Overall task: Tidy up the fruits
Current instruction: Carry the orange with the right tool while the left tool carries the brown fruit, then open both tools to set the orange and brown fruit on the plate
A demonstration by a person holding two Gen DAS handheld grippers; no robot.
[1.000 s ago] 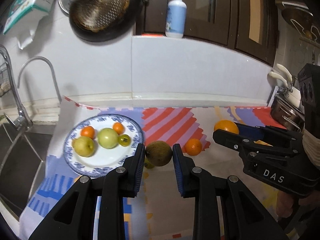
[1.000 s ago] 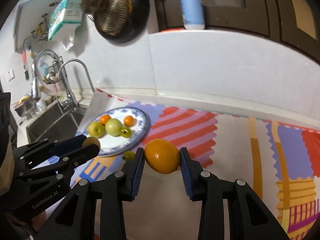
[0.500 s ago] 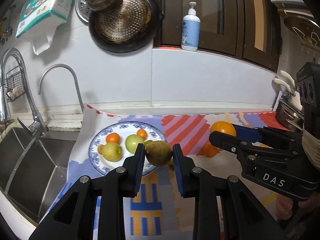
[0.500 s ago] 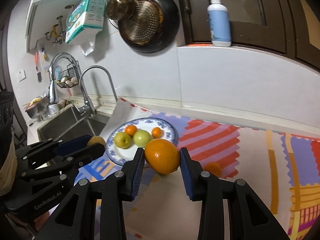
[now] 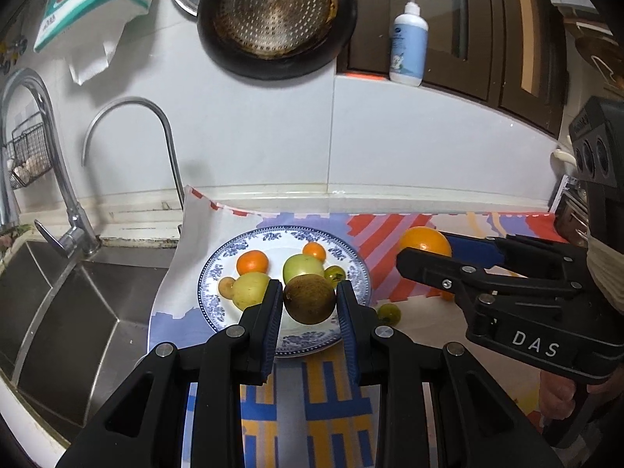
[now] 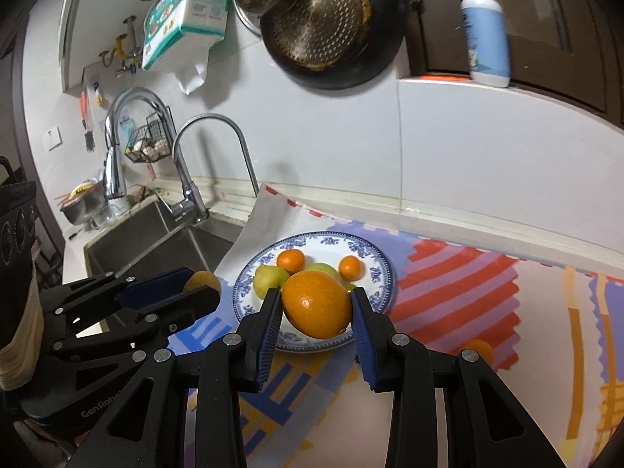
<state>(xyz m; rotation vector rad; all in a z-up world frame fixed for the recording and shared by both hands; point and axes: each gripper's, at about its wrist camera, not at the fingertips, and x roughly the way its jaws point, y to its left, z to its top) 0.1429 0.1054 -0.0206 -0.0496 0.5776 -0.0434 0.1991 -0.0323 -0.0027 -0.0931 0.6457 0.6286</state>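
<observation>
The left tongs (image 5: 309, 304) are clamped on a brown fruit (image 5: 309, 298), and the right tongs (image 6: 315, 306) on an orange (image 6: 316, 304), both above the near rim of the plate (image 5: 353, 269) beside the counter's sink-side edge. Farther back on the plate lie a pear (image 5: 251, 290), a green apple (image 5: 302, 267) and two tangerines (image 5: 252, 262).

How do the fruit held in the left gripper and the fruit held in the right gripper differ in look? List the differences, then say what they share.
Colour: the brown fruit in the left gripper is dull brown-green; the orange in the right gripper is bright orange.
Surface: the brown fruit looks matte, the orange glossy.
Shared: both are roundish, each is clamped between blue pads, and both are held near the blue-patterned plate.
</observation>
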